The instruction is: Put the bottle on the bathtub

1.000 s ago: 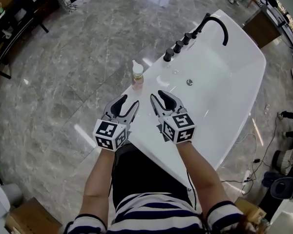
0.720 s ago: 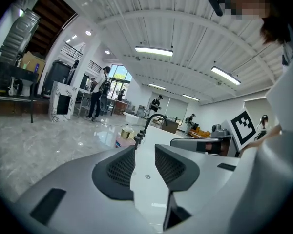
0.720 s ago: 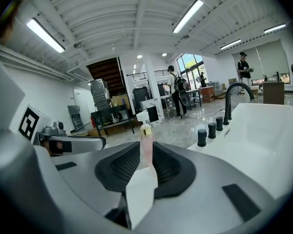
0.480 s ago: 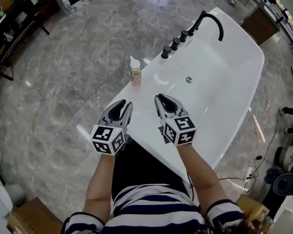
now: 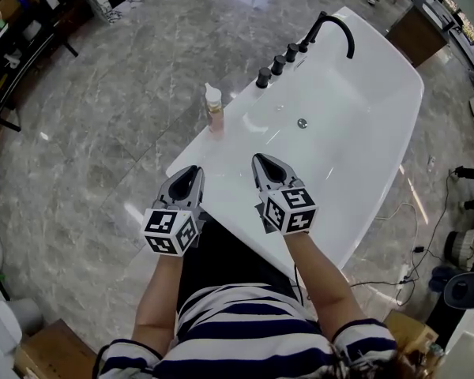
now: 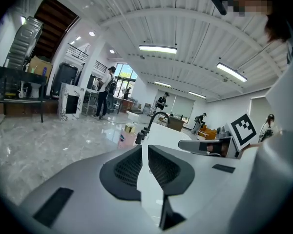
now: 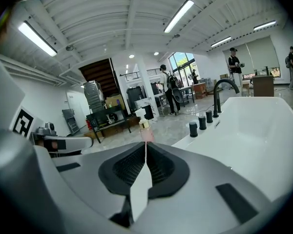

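Observation:
A small pink bottle (image 5: 214, 110) with a white pump top stands upright on the left rim of the white bathtub (image 5: 355, 133), short of the black knobs (image 5: 276, 64). It also shows in the left gripper view as the bottle (image 6: 125, 136), and just above the jaws in the right gripper view as the bottle (image 7: 146, 129). My left gripper (image 5: 191, 170) is shut on nothing at the tub's near corner, well back from the bottle. My right gripper (image 5: 262, 161) hovers over the near rim, shut and empty.
A black curved faucet (image 5: 332, 26) rises at the tub's far end, and a drain (image 5: 302, 122) sits in the basin. Grey marble floor (image 5: 103, 117) surrounds the tub. Cables (image 5: 411, 267) lie on the floor at right, dark shelving (image 5: 16, 38) stands far left, and people (image 6: 103, 97) stand in the background.
Both grippers have closed and drawn back toward me, away from the bottle. The bottle stays standing on the rim.

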Demonstrator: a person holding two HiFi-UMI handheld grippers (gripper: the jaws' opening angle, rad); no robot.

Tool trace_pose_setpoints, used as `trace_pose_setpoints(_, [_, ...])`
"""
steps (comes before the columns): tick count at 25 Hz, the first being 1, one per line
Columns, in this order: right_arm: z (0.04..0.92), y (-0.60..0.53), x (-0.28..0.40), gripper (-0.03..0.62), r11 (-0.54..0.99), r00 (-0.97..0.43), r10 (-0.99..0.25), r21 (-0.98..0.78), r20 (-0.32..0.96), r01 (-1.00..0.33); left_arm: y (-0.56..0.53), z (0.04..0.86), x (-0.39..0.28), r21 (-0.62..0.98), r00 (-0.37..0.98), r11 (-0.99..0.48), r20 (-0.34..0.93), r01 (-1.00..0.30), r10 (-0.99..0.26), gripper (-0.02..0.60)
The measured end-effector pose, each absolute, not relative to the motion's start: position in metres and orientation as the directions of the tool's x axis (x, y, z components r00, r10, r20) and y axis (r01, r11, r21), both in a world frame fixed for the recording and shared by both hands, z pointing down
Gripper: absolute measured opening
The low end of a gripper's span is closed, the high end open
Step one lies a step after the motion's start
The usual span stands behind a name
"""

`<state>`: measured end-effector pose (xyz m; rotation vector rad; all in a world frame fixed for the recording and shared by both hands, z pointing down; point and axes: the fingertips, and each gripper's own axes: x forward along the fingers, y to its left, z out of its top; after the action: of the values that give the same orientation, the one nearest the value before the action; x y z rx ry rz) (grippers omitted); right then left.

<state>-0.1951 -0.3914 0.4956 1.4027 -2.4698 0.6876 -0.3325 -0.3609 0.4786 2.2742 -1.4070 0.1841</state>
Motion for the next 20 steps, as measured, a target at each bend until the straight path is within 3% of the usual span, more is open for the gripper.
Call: trace_pose_setpoints(20, [0.507, -0.361, -0.179, 0.026, 0.399, -0.509, -0.73, -0.322, 0.456, -0.859, -0.346, 0.492, -0.323, 0.303, 0.459, -0.356, 0.42, -0.884, -0.783, 0.04])
